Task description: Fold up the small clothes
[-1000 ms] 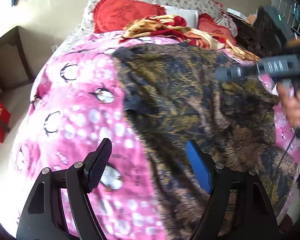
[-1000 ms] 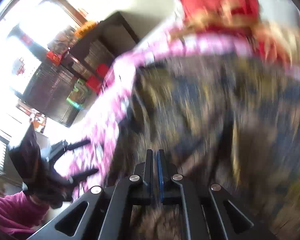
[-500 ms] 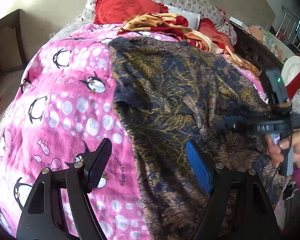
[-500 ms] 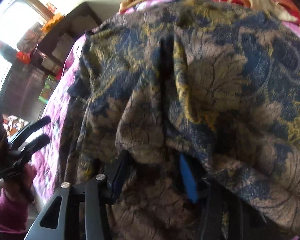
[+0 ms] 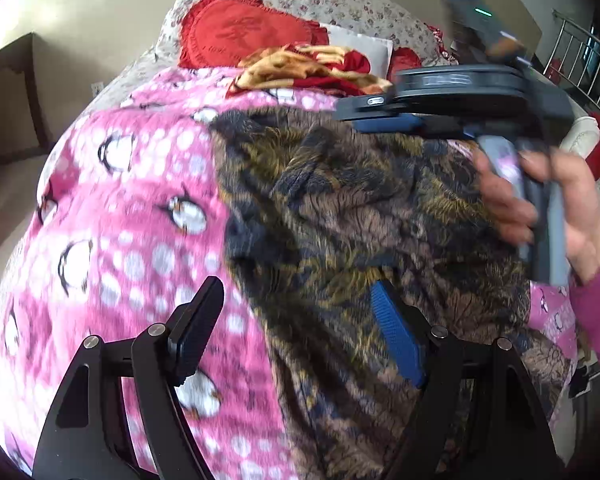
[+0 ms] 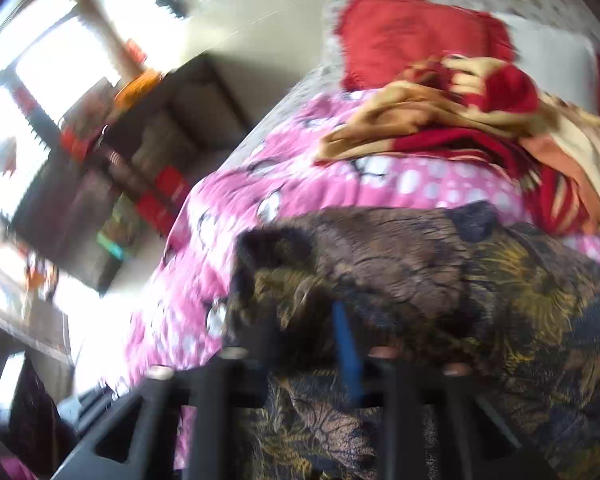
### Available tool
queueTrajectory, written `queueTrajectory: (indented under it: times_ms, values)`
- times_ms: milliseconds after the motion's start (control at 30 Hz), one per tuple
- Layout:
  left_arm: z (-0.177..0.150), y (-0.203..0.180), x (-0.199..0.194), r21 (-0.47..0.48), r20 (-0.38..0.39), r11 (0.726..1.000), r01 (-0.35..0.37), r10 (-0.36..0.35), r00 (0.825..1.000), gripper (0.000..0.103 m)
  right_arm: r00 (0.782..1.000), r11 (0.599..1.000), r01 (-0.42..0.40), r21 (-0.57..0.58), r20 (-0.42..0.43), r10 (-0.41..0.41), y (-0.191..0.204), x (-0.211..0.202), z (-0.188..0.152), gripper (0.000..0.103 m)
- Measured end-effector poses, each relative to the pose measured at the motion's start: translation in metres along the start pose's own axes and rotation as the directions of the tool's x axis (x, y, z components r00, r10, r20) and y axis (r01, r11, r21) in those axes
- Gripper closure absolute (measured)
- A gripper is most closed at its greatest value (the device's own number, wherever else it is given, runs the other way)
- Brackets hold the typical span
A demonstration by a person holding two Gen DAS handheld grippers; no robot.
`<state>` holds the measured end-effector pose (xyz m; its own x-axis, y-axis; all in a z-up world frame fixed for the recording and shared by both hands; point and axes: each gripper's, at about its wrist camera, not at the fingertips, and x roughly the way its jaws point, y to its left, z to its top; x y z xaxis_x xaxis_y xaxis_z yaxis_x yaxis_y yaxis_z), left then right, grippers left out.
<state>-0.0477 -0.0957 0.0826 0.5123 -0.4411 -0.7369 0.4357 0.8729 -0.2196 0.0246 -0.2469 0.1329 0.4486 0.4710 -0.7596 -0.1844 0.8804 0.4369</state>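
Note:
A dark garment with a gold and blue leaf print (image 5: 364, 216) lies on a pink penguin blanket (image 5: 132, 208) on a bed. My left gripper (image 5: 296, 320) is open low over the garment's left edge, empty. My right gripper (image 5: 384, 120) is held by a hand at the upper right of the left wrist view, over the garment's far part. In the blurred right wrist view the right gripper (image 6: 312, 344) has a fold of the garment (image 6: 400, 272) draped over its fingers; its blue pad (image 6: 346, 344) shows, the other finger is hidden.
Red cushions (image 5: 244, 36) and a crumpled red and tan cloth (image 5: 308, 68) lie at the head of the bed. A dark wooden cabinet (image 6: 140, 152) stands left of the bed. A metal railing (image 5: 580, 52) is at the far right.
The right gripper has swung up and toward the head of the bed, carrying a fold of the garment over itself. The left gripper stayed open and shifted slightly.

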Motion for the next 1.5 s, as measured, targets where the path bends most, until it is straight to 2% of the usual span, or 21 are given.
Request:
queueTrajectory:
  times_ms: [67,167,333,400,467,500,533,567,667,800,867,1000,1067,1100,1133,1233,1367,1400,1433,1467,1500]
  values:
    - [0.012,0.000,0.004,0.000,0.017,1.000,0.004,-0.004,1.000,0.026,0.997,0.998,-0.051,0.028,0.066,0.049,-0.006,-0.028,-0.009,0.052]
    - [0.037,0.000,0.016,0.001,0.059,1.000,-0.011,0.011,0.998,0.026,0.994,0.999,-0.037,0.029,0.103,0.034,-0.020,-0.074,-0.041,0.051]
    - [0.075,-0.008,0.060,0.003,0.055,1.000,-0.022,0.021,0.998,0.026,0.992,0.992,0.076,0.098,0.095,-0.085,-0.073,-0.157,-0.119,0.051]
    - [0.083,-0.018,0.087,0.031,-0.018,0.999,-0.035,0.035,0.999,0.026,0.985,0.982,0.114,0.154,0.112,-0.132,-0.094,-0.183,-0.146,0.051]
    - [0.085,-0.027,0.103,0.059,-0.079,0.998,-0.024,0.028,0.997,0.042,0.975,0.963,0.145,0.228,0.135,-0.179,-0.119,-0.214,-0.176,0.050]
    - [0.086,-0.033,0.107,0.077,-0.097,0.997,-0.020,0.028,0.995,0.075,0.972,0.958,0.154,0.242,0.139,-0.191,-0.126,-0.218,-0.182,0.048]
    - [0.088,-0.041,0.107,0.102,-0.105,0.994,-0.035,0.046,0.993,0.098,0.965,0.950,0.176,0.259,0.146,-0.219,-0.135,-0.229,-0.195,0.043]
    - [0.090,-0.047,0.100,0.116,-0.090,0.993,-0.032,0.042,0.995,0.098,0.960,0.945,0.194,0.262,0.148,-0.238,-0.141,-0.236,-0.202,0.038]
    - [0.102,-0.061,0.056,0.132,0.009,0.991,0.021,-0.022,1.000,0.098,0.947,0.933,0.264,0.244,0.115,-0.298,-0.151,-0.243,-0.214,0.037]
    - [0.112,-0.057,0.003,0.122,0.109,0.993,0.007,-0.021,0.994,0.099,0.958,0.926,0.207,0.315,0.127,-0.257,-0.164,-0.241,-0.213,0.037]
    - [0.111,-0.050,-0.008,0.115,0.117,0.993,-0.005,-0.008,0.993,0.099,0.962,0.916,0.178,0.361,0.131,-0.238,-0.170,-0.235,-0.210,0.037]
    - [0.101,-0.039,0.001,0.109,0.058,0.994,-0.019,0.012,0.998,0.098,0.969,0.889,0.168,0.427,0.096,-0.229,-0.177,-0.223,-0.202,0.037]
    - [0.097,-0.033,0.016,0.085,0.001,0.996,-0.029,0.030,1.000,0.082,0.972,0.893,0.139,0.429,0.115,-0.206,-0.174,-0.223,-0.202,0.037]
    - [0.094,-0.033,0.023,0.085,-0.018,0.996,-0.041,0.043,0.999,0.055,0.973,0.894,0.131,0.429,0.119,-0.199,-0.172,-0.222,-0.202,0.037]
    - [0.091,-0.033,0.034,0.093,-0.023,0.994,-0.054,0.056,0.998,0.034,0.973,0.895,0.127,0.427,0.121,-0.196,-0.170,-0.222,-0.203,0.037]
    - [0.088,-0.037,0.058,0.119,0.001,0.990,-0.081,0.081,0.997,0.031,0.974,0.897,0.138,0.420,0.104,-0.199,-0.167,-0.221,-0.208,0.037]
    - [0.092,-0.034,0.104,0.116,-0.087,0.988,-0.099,0.109,0.990,0.031,0.972,0.889,0.153,0.431,0.096,-0.214,-0.172,-0.224,-0.213,0.037]
    - [0.091,-0.034,0.115,0.112,-0.121,0.989,-0.093,0.107,0.987,0.036,0.972,0.885,0.153,0.441,0.097,-0.216,-0.174,-0.225,-0.214,0.037]
    - [0.090,-0.036,0.120,0.110,-0.135,0.991,-0.082,0.097,0.986,0.073,0.971,0.879,0.154,0.452,0.097,-0.220,-0.177,-0.225,-0.216,0.037]
    - [0.088,-0.039,0.119,0.111,-0.140,0.991,-0.077,0.092,0.986,0.097,0.970,0.874,0.156,0.460,0.097,-0.224,-0.179,-0.225,-0.217,0.037]
    - [0.088,-0.042,0.114,0.110,-0.134,0.991,-0.070,0.085,0.987,0.099,0.969,0.869,0.156,0.469,0.098,-0.227,-0.182,-0.226,-0.219,0.037]
